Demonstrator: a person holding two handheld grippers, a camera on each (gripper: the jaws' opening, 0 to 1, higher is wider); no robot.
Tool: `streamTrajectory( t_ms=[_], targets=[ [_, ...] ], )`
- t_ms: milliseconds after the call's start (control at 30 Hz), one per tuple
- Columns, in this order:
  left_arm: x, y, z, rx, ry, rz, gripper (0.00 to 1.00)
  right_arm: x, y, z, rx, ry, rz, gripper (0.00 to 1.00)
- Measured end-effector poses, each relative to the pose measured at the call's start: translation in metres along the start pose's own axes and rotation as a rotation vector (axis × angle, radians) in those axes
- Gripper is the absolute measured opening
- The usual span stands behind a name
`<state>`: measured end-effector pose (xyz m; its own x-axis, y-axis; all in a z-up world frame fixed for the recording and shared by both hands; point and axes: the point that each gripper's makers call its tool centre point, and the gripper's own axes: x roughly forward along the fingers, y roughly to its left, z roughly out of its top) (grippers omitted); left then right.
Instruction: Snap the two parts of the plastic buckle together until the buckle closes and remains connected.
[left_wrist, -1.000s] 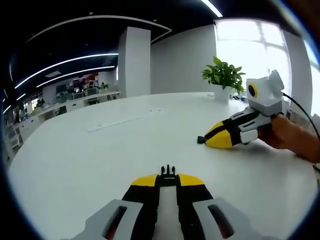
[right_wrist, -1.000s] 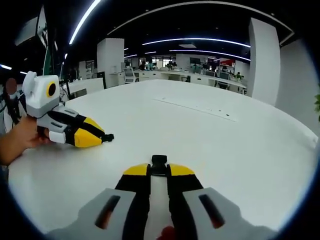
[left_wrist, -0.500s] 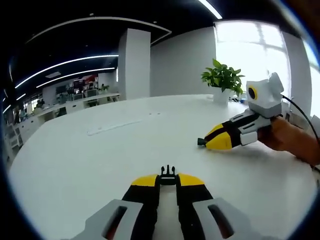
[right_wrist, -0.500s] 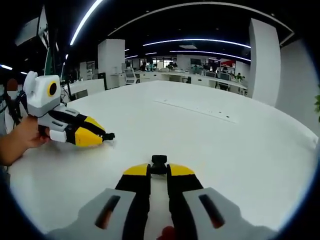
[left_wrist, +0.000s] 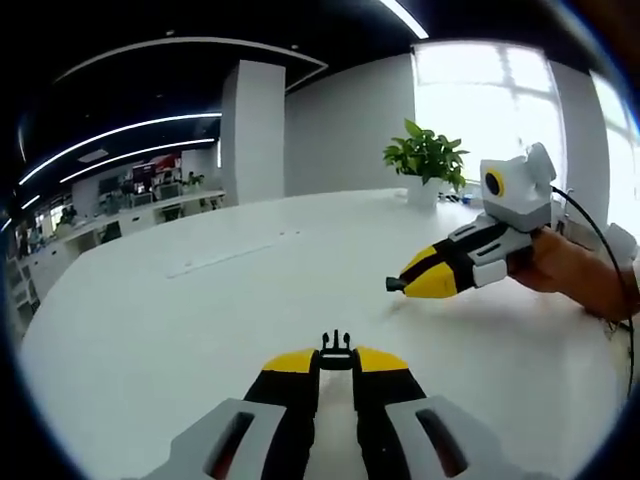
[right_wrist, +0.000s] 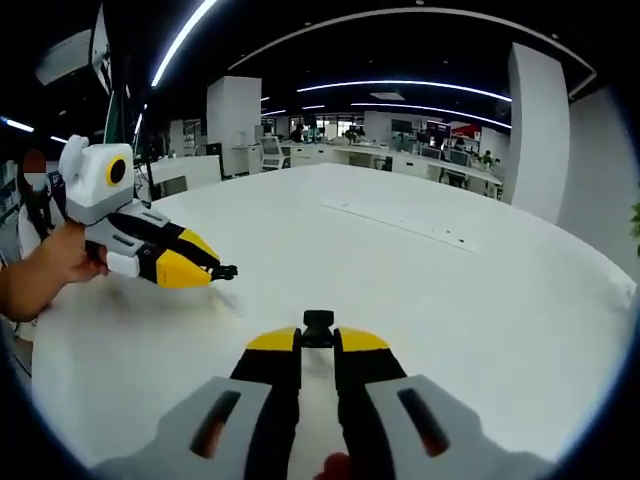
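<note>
the left gripper (left_wrist: 336, 362) is pinching the pronged half (left_wrist: 336, 344), the right gripper (right_wrist: 318, 340) the socket half (right_wrist: 318, 322), both above the table (right_wrist: 420, 280). they are well apart, so next comes aligning prongs with socket and pressing until it clicks.

A potted plant (left_wrist: 427, 165) stands on the white table (left_wrist: 180, 320).

Bright window (left_wrist: 500, 95) glare, ceiling light strips (right_wrist: 400, 85), soft focus, fisheye-bent edges.
</note>
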<state>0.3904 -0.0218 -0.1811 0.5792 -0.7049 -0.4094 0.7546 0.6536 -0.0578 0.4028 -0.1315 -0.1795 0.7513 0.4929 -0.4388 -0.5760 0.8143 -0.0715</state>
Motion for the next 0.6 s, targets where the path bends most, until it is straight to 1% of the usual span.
streamTrajectory(
  t_ms=[67,200,367,467,533,600],
  targets=[
    [-0.003,0.001,0.0,0.005,-0.001,-0.005,0.12,-0.003,0.003,-0.001,-0.003,-0.001,0.003,0.13],
    [-0.008,-0.003,-0.002,0.016,-0.002,-0.018,0.12,-0.011,0.01,-0.002,-0.009,-0.005,0.009,0.13],
    [-0.017,-0.01,-0.005,0.027,-0.007,-0.047,0.12,-0.017,0.015,-0.004,-0.024,-0.002,0.022,0.13],
    [-0.022,-0.017,-0.01,0.044,0.009,-0.06,0.12,-0.024,0.022,-0.008,-0.04,0.008,0.03,0.13],
    [-0.026,-0.022,-0.012,0.049,0.008,-0.078,0.12,-0.026,0.026,-0.01,-0.042,0.01,0.039,0.13],
    [-0.03,-0.026,-0.014,0.052,0.012,-0.087,0.12,-0.028,0.03,-0.011,-0.024,0.009,0.057,0.13]
  ],
)
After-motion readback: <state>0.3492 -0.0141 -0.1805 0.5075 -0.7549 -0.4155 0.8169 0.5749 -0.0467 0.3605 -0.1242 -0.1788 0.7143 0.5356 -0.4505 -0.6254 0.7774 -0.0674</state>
